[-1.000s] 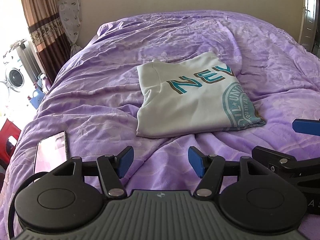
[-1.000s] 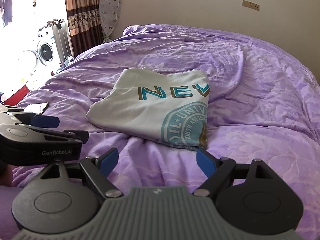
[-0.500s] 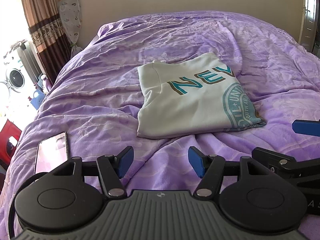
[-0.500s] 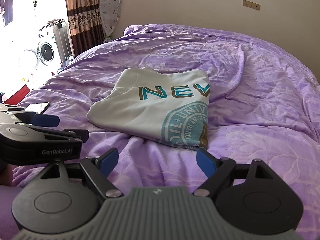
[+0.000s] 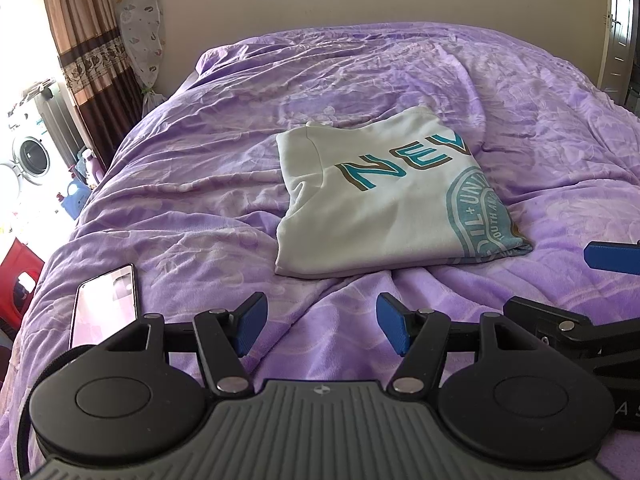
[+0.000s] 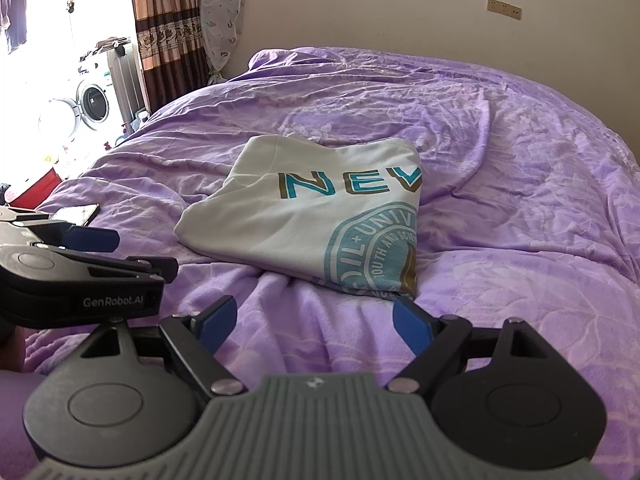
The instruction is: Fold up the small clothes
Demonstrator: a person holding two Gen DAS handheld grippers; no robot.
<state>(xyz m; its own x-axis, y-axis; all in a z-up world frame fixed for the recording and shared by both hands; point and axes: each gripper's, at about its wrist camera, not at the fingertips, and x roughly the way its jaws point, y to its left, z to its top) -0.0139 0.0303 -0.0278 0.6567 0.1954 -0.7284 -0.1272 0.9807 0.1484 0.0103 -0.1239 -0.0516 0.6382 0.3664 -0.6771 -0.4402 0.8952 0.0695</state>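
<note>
T-shirt (image 5: 384, 204) folded flat mid-bed — seemingly done | left gripper (image 5: 319, 328), right gripper (image 6: 310, 326) near, wide, empty | remaining: nothing visible

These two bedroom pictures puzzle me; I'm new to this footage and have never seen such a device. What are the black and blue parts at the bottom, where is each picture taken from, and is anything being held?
Each picture comes from a camera mounted on a hand-held gripper, looking forward along its two blue-padded fingers. A person holds one in each hand. The left gripper fills the bottom of the left view; the right gripper fills the bottom of the right view, with the left one showing at its left edge. Both are open and hold nothing. On the purple bedspread lies a folded white T-shirt with teal lettering, and a smartphone lies nearer, to the left.
</note>
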